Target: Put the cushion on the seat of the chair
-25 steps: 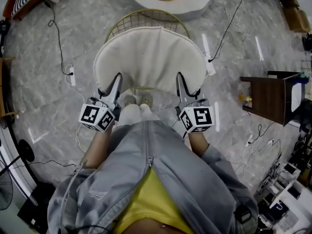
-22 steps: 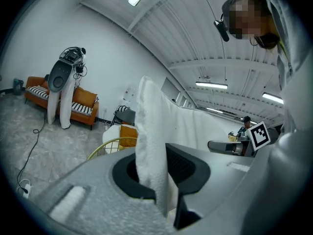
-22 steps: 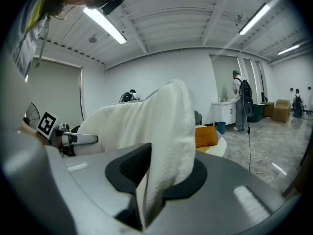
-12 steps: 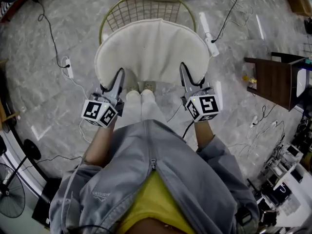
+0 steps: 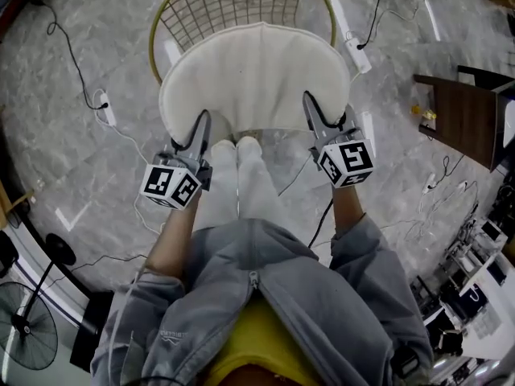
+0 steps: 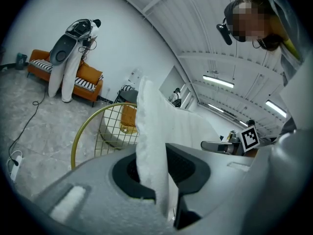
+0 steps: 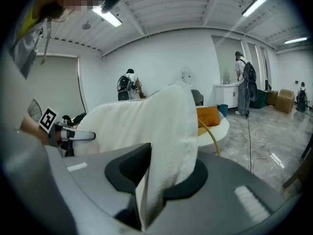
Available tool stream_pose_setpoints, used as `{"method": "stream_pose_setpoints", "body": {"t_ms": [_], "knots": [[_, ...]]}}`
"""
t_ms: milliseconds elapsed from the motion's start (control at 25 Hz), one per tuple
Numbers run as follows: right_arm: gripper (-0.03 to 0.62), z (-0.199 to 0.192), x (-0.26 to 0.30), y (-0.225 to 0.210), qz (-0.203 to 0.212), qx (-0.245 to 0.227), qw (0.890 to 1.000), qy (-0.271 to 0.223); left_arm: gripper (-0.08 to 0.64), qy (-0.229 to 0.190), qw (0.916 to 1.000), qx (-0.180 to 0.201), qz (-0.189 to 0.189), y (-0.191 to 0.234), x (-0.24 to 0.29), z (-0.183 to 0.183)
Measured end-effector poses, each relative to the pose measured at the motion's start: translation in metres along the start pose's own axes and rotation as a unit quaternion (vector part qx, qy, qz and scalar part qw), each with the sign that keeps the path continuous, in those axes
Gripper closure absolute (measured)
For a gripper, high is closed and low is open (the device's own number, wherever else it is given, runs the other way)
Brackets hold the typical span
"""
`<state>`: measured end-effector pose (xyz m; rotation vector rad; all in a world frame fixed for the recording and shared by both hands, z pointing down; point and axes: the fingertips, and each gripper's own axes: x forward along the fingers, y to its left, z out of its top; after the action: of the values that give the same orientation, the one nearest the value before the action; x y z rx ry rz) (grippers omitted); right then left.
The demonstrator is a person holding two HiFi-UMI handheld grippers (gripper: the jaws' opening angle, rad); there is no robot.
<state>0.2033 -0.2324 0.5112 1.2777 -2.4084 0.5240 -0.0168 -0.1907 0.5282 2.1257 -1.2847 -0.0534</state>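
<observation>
Grip comes first: the left claw point(image 5: 199, 133) and the right claw point(image 5: 314, 112) are each clamped on the near edge of the cream, fleecy, rounded cushion point(image 5: 256, 75), one toward either corner, with the pile bunched between the jaws in both gripper views. That pinch looks thin, so I would hold it firm until the cushion's weight is carried from below, and only then let go. The cushion spreads away from the person's pale trouser legs point(image 5: 237, 175), roughly level, over the seat of the gold wire-mesh chair point(image 5: 233, 2), whose round rim and gridded back show beyond its far edge. Whether it already rests on the seat cannot be told from above. The step in hand, as I judge it, is the lowering: bring both claws down together so neither corner dips, let the far edge meet the foot of the back first, and centre the cushion between the rim's sides. A white power strip point(image 5: 354, 51) and cables lie on the grey marbled floor point(image 5: 96, 175) beside the chair, worth stepping clear of.
</observation>
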Motion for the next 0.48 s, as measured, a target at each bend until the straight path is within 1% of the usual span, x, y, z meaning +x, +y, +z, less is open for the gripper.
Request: {"method": "stream_pose_setpoints", "body": {"t_ms": [120, 480], "knots": [[0.506, -0.019, 0.015, -0.011, 0.005, -0.004, 1.0, 0.011, 0.497, 0.007, 0.9999, -0.012, 0.003, 0.014, 0.014, -0.019], [0.503, -0.074, 0.06, -0.036, 0.019, 0.009, 0.999, 0.039, 0.497, 0.03, 0.9986, -0.042, 0.011, 0.053, 0.048, -0.071]]}}
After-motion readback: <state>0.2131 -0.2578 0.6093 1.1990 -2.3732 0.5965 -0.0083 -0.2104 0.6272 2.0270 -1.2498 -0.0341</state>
